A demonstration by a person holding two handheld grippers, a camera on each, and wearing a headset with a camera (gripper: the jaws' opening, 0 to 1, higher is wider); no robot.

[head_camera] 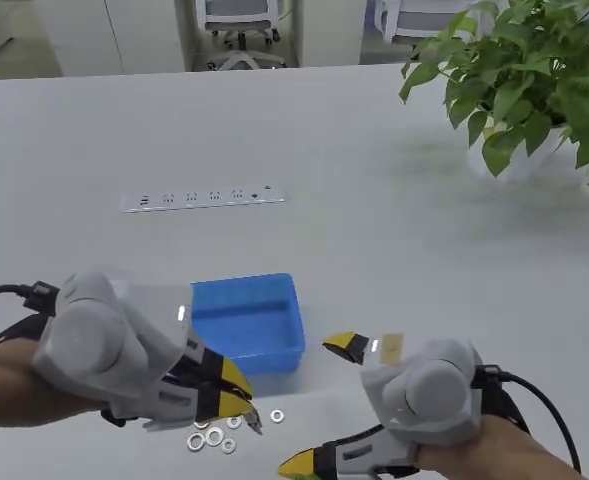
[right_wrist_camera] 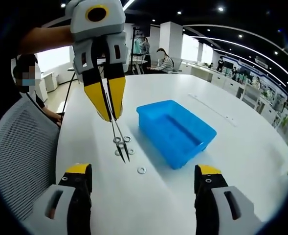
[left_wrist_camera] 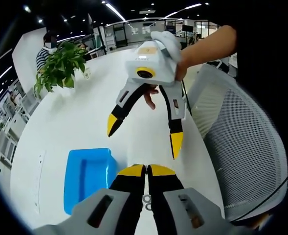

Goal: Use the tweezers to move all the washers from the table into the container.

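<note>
The left gripper [right_wrist_camera: 108,115] has its jaws closed on the tweezers [right_wrist_camera: 115,131], whose two thin points reach down among a small cluster of washers [right_wrist_camera: 118,140] lying flat on the bench [head_camera: 374,230] near its near edge. One more lone washer [right_wrist_camera: 142,170] lies a little apart from the cluster. The blue container [right_wrist_camera: 156,139] stands just beyond them, and what shows of its floor looks bare. The right gripper [head_camera: 319,405] hovers beside the washers with its jaws spread wide, holding nothing.

The washers look like thin, hard metal rings. They are probably very light and slick, and apt to skate on the smooth top or flick away if pinched askew. A sound hold would likely be one tweezer point through the hole and the other outside, nipping the ring's band. Firm but gentle pressure seems wise, since springy tips can shoot a washer off.
</note>
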